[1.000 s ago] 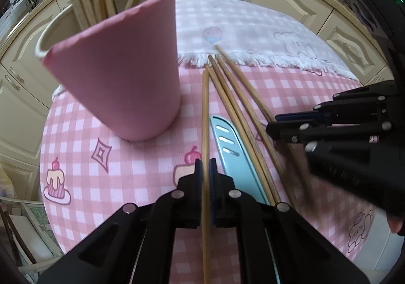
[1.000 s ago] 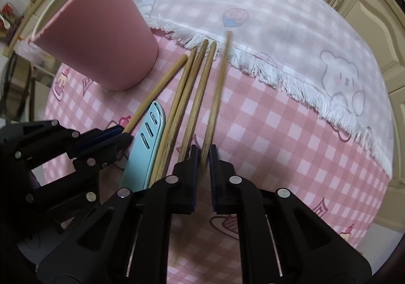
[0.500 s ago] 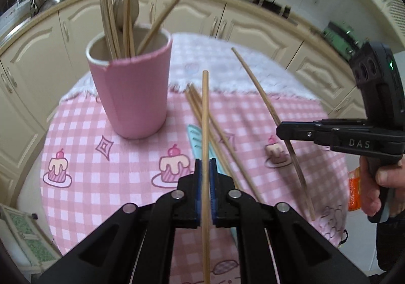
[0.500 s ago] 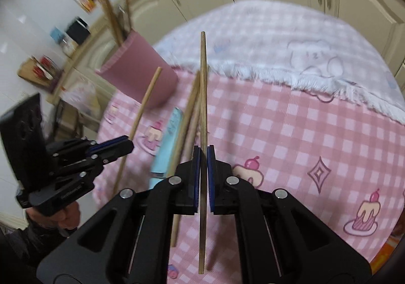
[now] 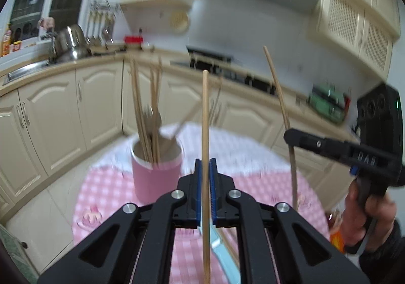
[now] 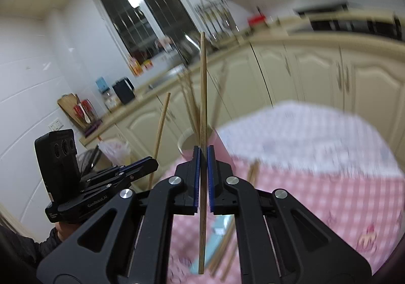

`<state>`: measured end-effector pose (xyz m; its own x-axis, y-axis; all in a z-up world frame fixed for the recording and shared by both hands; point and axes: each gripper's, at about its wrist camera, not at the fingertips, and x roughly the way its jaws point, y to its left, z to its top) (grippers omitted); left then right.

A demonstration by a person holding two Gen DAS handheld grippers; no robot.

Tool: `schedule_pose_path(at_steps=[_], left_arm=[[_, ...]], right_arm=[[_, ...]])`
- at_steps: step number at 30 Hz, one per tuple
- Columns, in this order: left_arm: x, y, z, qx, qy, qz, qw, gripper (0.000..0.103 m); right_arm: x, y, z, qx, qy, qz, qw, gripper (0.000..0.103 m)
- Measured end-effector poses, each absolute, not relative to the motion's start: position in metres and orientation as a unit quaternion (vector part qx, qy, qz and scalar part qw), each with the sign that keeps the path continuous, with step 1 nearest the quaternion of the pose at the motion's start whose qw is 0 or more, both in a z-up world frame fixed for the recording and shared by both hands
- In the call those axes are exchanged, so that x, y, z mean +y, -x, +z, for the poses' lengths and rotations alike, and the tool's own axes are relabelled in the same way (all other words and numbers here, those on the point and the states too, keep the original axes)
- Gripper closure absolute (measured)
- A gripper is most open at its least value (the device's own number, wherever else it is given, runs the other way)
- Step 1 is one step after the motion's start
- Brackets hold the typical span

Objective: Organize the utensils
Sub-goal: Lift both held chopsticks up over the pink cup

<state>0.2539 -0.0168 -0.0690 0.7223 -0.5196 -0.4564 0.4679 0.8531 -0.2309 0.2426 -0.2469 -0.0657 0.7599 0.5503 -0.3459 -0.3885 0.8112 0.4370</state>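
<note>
Two chopsticks were in the air at once. The left gripper (image 5: 205,170) pinched one chopstick (image 5: 205,117) tight between its blue pads, the stick standing nearly upright with a long length above the jaws and more hanging below. The right gripper (image 6: 203,160) was clamped the same way on a second chopstick (image 6: 203,86), also close to vertical; from the left view that stick (image 5: 277,86) leaned a little and stood well apart from the first.

Beyond both sticks stood the pink cup (image 5: 157,177), already bristling with chopsticks, on the pink checked tablecloth (image 5: 106,190). Under the grippers a light-blue utensil (image 5: 222,256) and a few more chopsticks lay on the cloth, blurred.

The step in hand looked like the carry: both sticks lifted clear, not yet over the cup. Next, I judged, each stick's lower end would need bringing above the rim and lowering in, one hand at a time so the two did not cross, and clear of the sticks fanned out of the cup.

A second earlier both grippers sat low at the cloth, each closed on a stick among the loose ones, the cup looming close. Since then both had risen and tipped up, so the kitchen cabinets (image 5: 58,117) and counter filled the background.
</note>
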Motion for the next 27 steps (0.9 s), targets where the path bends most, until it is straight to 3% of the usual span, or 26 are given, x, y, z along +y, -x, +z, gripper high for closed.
schedule_pose_path(at_steps=[13, 27], left_arm=[[-0.003, -0.312, -0.005, 0.132, 0.111, -0.221, 0.960, 0.098], [-0.010, -0.373, -0.027, 0.118, 0.115, -0.174, 0.971, 0.098]], right_arm=[[-0.211, -0.317, -0.009, 0.135, -0.157, 0.263, 0.942, 0.097], [-0.194, -0.369, -0.037, 0.148, -0.136, 0.238, 0.950, 0.097]])
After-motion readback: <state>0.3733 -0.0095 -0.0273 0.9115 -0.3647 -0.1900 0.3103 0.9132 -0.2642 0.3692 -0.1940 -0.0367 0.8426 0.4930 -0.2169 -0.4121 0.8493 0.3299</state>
